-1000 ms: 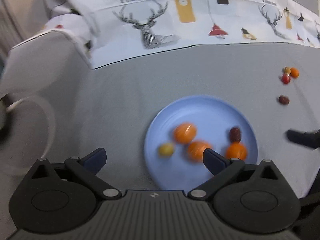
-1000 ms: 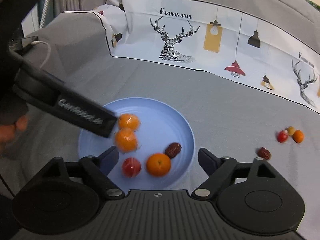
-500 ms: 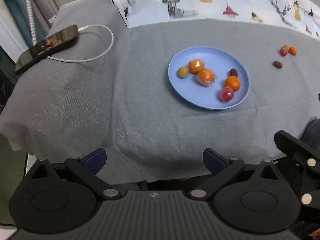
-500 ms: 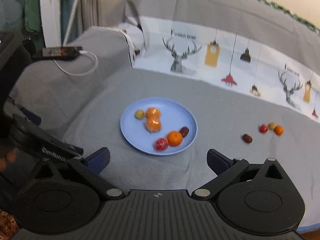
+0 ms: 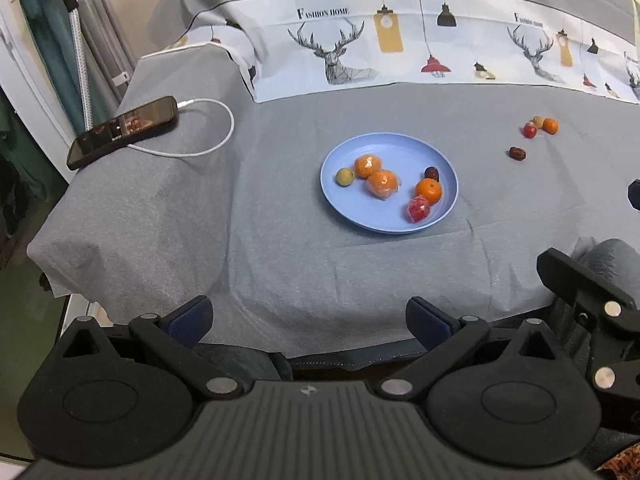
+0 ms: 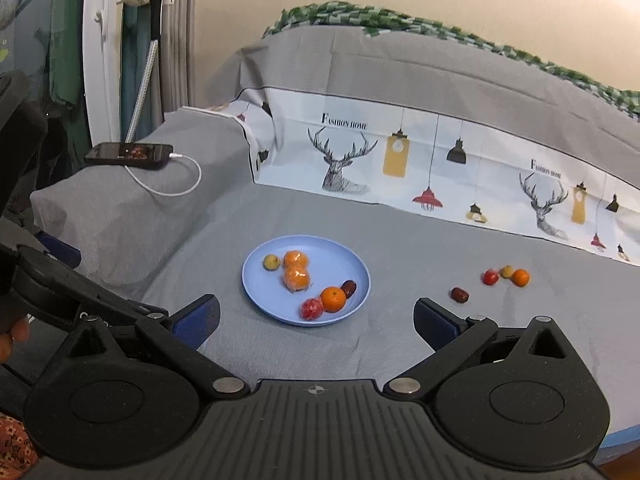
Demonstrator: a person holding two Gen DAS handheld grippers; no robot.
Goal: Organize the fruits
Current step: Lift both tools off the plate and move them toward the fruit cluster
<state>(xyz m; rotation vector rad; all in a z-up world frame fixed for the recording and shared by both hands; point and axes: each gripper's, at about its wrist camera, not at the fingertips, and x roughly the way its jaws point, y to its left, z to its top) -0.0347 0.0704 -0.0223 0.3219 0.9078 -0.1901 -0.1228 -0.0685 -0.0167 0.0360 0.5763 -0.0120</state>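
A blue plate sits mid-table and holds several fruits: two wrapped oranges, a bare orange, a red fruit, a green one and a date. Several small fruits and a date lie loose on the cloth to the right. My left gripper and right gripper are open, empty and held back at the table's near edge.
A phone with a white charging cable lies on the raised left part of the grey cloth. A printed deer cloth runs along the back. The left gripper's body shows at the right wrist view's left.
Both grippers have pulled back from over the plate to the table's near edge and risen. The fruits on the plate and cloth have stayed where they were.
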